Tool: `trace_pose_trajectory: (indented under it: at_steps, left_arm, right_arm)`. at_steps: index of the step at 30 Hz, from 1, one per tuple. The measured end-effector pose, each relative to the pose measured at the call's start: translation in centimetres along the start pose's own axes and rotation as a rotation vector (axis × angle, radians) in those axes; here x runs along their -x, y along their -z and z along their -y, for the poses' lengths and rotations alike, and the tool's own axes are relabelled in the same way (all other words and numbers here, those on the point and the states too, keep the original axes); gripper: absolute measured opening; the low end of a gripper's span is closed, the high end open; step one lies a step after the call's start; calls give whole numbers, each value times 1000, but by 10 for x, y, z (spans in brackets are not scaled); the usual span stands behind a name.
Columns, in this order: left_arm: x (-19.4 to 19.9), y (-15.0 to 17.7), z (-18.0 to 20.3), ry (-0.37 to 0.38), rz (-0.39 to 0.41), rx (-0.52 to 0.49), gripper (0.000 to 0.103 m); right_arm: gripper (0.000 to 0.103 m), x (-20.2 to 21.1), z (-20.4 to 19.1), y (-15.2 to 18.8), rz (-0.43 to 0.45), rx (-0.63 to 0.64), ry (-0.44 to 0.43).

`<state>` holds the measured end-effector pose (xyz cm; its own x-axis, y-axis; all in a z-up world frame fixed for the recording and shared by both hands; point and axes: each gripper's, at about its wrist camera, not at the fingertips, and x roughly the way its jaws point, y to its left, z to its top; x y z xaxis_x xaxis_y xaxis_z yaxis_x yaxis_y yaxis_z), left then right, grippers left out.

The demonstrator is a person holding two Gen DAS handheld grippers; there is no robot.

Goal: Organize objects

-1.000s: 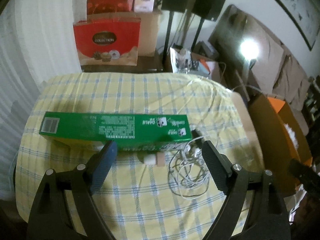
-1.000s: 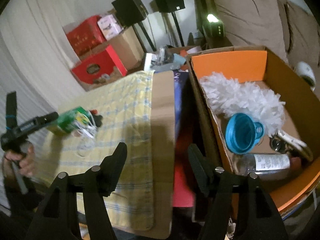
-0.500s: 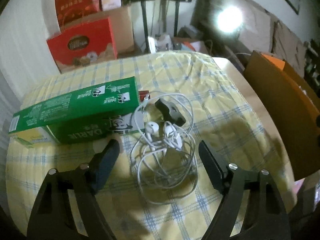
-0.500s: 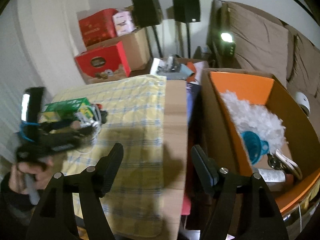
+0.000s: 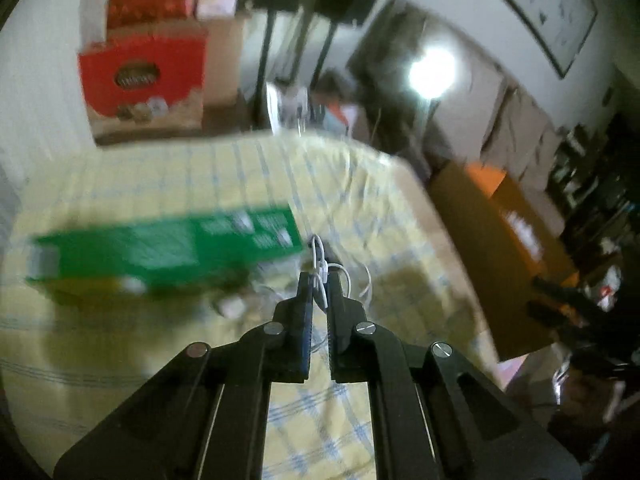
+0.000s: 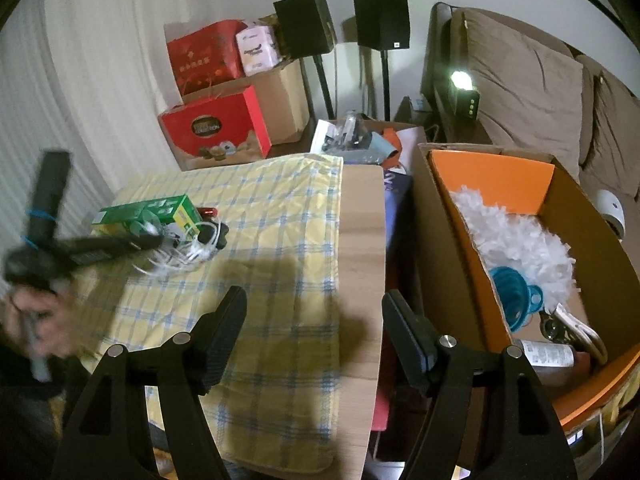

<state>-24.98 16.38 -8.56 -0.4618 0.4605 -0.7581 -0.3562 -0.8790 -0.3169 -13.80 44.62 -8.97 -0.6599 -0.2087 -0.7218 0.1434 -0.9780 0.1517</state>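
Left gripper [image 5: 319, 285], angled down over the table, has just closed on white earphone cable [image 5: 318, 254].

left gripper [image 5: 319, 280]: black plastic, silver screws, blue pad faces
right gripper [image 6: 314, 308]: black, triangular cut-outs, silver screws
handle [image 6: 44, 204]: black, blue band

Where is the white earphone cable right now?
In the left wrist view the white earphone cable is pinched at the tips of the left gripper, just right of the green box on the yellow checked cloth.
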Motion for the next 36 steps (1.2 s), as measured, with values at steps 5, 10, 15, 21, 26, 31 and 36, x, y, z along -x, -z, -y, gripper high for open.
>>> trace_pose_trajectory:
  at_steps: [5, 10, 15, 21, 26, 31, 36]
  left_arm:
    - [58, -9, -32, -55, 81, 0, 6]
    - [64, -8, -67, -185, 53, -4, 6]
    - [29, 6, -96, -304, -81, -2, 8]
    - [3, 28, -111, -336, -175, -47, 39]
    - [-22, 47, -97, -339, -251, -160, 78]
    - [-43, 54, -94, -343, -277, -171, 80]
    - [-43, 51, -103, -271, -239, -97, 70]
  right_arm:
    - [72, -12, -17, 3, -30, 17, -3]
    - [72, -29, -51, 8, -59, 75, -58]
    - [72, -53, -90, 3, -82, 108, -96]
    - [78, -82, -120, -18, -56, 191, -86]
    - [80, -117, -122, -32, -70, 245, -58]
    - [80, -150, -125, -37, -108, 270, -22]
    - [68, -165, -136, -32, -125, 322, -37]
